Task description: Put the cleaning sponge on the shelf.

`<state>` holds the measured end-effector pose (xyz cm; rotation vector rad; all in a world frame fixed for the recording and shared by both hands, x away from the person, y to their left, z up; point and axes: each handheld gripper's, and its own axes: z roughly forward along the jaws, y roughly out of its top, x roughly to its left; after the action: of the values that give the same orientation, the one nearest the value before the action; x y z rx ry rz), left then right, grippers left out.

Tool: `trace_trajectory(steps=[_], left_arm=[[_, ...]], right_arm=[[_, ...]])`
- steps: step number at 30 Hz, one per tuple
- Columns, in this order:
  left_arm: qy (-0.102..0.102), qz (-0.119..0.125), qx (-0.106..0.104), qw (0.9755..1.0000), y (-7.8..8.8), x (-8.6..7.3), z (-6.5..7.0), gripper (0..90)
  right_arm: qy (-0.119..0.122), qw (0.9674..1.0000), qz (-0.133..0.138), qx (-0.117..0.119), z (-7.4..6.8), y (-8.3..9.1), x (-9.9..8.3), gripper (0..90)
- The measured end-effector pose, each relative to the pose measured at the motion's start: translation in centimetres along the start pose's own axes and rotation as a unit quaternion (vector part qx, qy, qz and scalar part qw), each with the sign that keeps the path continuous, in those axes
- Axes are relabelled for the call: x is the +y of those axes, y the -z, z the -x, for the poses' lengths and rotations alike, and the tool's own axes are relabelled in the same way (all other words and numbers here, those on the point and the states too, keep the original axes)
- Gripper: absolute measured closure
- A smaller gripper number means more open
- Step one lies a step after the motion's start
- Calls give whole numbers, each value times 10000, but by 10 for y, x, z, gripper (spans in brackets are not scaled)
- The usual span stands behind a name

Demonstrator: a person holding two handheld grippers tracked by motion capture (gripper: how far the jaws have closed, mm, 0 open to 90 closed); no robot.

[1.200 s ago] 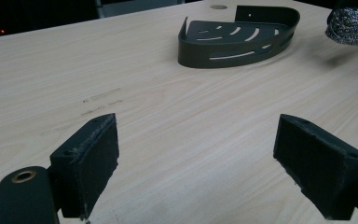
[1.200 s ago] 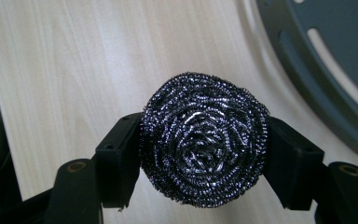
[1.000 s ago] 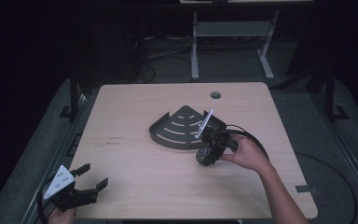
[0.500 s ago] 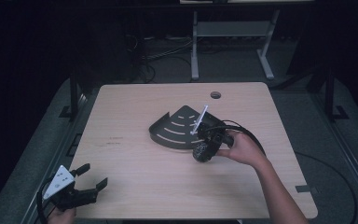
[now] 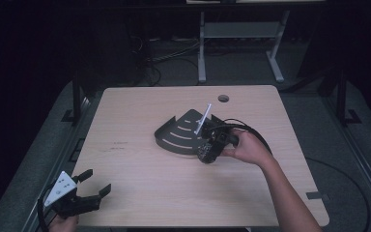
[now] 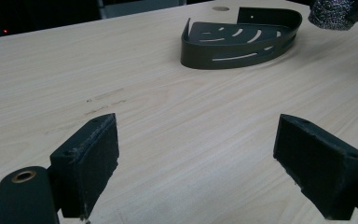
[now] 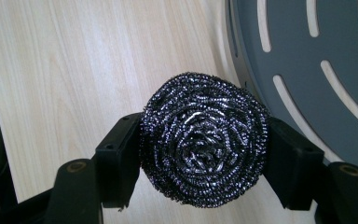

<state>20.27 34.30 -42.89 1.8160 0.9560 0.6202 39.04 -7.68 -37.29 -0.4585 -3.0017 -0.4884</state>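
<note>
Gripping a steel wool scourer (image 7: 204, 144) between its two black jaws, the right gripper (image 5: 207, 151) holds it just above the wooden table (image 5: 140, 169), at the rim of the dark slotted corner tray (image 5: 178, 135).
Seen close in the right gripper view, the scourer is a round coil of shiny dark wire; the high view gives only a speckled lump. The left gripper (image 5: 91, 186) rests at the table's near left corner, jaws wide apart on nothing.

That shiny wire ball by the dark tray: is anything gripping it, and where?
Yes. The right tool clamps the steel wool scourer across its round sides, one pad on each. The left tool is open and holds nothing.
</note>
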Motion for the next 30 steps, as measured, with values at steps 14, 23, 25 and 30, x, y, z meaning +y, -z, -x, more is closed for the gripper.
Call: trace_trajectory(steps=[14, 23, 25, 30], left_arm=[[15, 28, 10, 10000, 1, 0, -1, 133], [14, -4, -3, 10000, 0, -1, -1, 133], [16, -5, -11, 10000, -1, -1, -1, 133], [18, -14, -1, 10000, 0, -1, -1, 133]], right_arm=[[-51, 10000, 57, 55, 17, 3, 13, 339], [-209, 9997, 87, 130, 32, -1, 11, 339], [-239, 9997, 32, 94, 34, -2, 12, 339], [-208, 9997, 47, 102, 39, 0, 18, 339]])
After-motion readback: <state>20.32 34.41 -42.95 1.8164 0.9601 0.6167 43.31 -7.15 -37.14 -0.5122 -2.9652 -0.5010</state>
